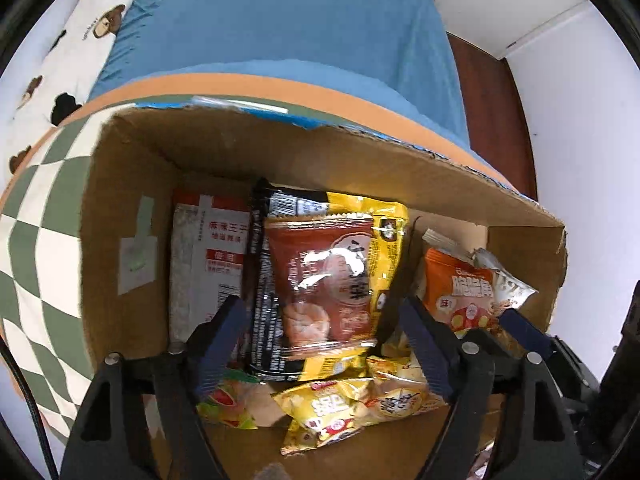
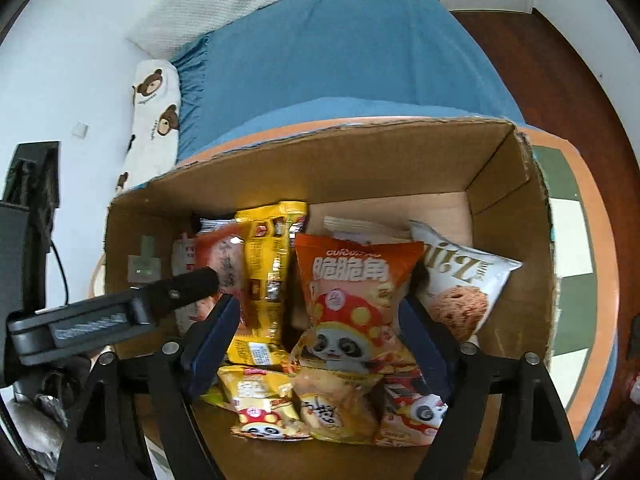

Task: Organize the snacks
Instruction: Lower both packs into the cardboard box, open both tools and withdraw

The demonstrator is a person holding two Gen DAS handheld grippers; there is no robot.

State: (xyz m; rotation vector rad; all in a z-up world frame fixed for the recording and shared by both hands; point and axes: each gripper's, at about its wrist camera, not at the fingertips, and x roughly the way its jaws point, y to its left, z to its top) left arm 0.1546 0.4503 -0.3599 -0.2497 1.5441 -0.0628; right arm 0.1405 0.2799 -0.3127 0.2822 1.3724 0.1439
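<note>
Snack packets stand packed in the cardboard box [image 1: 132, 200] on the checkered desk [image 1: 44, 216], and both tools hang steeply over it from the near side. Going left to right, the left hand-held gripper [image 1: 324, 336] has its jaws spread, nothing pinched; the red-brown packet [image 1: 320, 280] sits right between them and slightly beyond, its long axis upright in the left wrist view, running away from the fingers, leaning on a black packet [image 1: 264, 280] and a yellow one [image 1: 390, 248]. Next, the right hand-held gripper [image 2: 320, 336] is likewise spread and empty, with the orange panda packet [image 2: 352, 280] framed between its fingers, long axis also upright. A white cookie bag [image 2: 464, 280] leans just right of it. Each packet appears nearest its own tool, so neither hand need cross over.
</note>
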